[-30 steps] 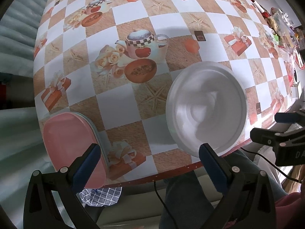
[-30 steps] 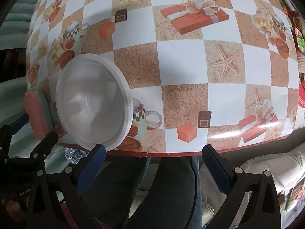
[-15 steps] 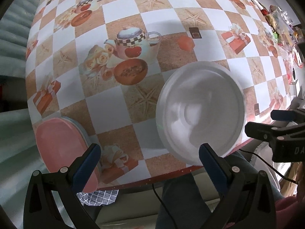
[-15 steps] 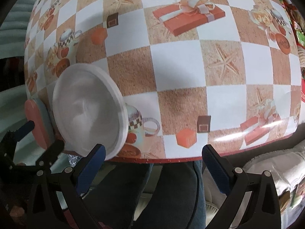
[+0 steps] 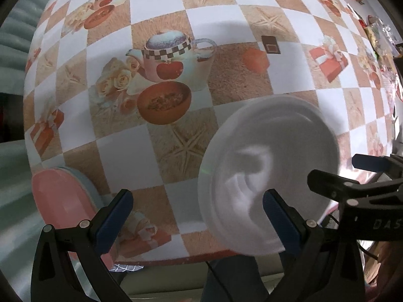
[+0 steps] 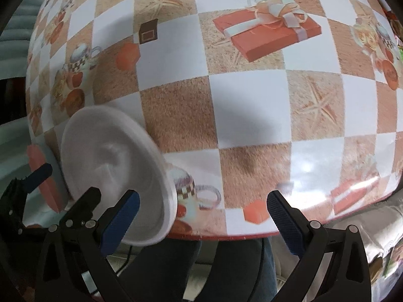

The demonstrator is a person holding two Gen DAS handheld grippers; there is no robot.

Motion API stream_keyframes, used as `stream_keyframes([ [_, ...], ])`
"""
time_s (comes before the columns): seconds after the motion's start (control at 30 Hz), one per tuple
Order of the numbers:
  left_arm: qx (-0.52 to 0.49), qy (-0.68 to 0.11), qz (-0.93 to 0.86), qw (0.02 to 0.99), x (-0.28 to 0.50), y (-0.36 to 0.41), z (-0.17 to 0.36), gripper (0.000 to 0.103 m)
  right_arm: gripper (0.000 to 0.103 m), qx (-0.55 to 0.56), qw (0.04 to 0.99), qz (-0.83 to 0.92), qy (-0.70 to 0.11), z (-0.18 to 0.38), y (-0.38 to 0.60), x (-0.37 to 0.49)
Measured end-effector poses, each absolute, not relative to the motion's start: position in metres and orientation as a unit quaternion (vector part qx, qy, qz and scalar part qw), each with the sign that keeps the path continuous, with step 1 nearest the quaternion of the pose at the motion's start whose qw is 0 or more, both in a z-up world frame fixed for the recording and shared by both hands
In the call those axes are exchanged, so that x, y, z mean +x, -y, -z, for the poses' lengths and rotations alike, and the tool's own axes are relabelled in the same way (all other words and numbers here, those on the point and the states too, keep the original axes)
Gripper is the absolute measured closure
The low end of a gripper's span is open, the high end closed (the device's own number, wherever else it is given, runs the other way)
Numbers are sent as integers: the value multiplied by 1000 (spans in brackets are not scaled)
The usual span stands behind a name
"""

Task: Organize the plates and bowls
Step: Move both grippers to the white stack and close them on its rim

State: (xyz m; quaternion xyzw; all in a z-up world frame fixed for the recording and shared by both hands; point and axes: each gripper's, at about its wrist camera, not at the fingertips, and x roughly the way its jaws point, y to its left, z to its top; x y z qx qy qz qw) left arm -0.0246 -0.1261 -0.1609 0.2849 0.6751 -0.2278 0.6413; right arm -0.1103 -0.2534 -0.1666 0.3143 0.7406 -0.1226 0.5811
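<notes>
White and shallow, the bowl [image 5: 269, 173] lies at the near edge of the bench [image 5: 161, 151], its near rim overhanging that edge; its outline is blurred in both views, so I cannot tell whether it sits flat or is tipped. To its left, at the near left corner, a pink plate [image 5: 60, 198] rests on what looks like a pale green one, a stack already begun and the likely home for flat pieces.

The left claw [image 5: 196, 216] hangs wide apart and holds nothing, its right pad in front of the bowl's near rim; whether it touches cannot be made out. The right claw [image 6: 201, 216] is wide apart and empty as well, its left pad just at the bowl's right side.

With both claws flanking one rim, my reading is that the overhang is useful: it offers an edge to pinch from below. The checked oilcloth looks slick, so a nudge could slide the bowl off the bench. Below are a person's dark trousers [image 6: 171, 271].
</notes>
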Motion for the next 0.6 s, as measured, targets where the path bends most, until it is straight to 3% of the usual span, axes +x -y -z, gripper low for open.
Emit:
stream_keyframes([
  [0.6,274,-670,233,649,-15,111,201,0,0,278,586,141,-749,181,234,-84],
])
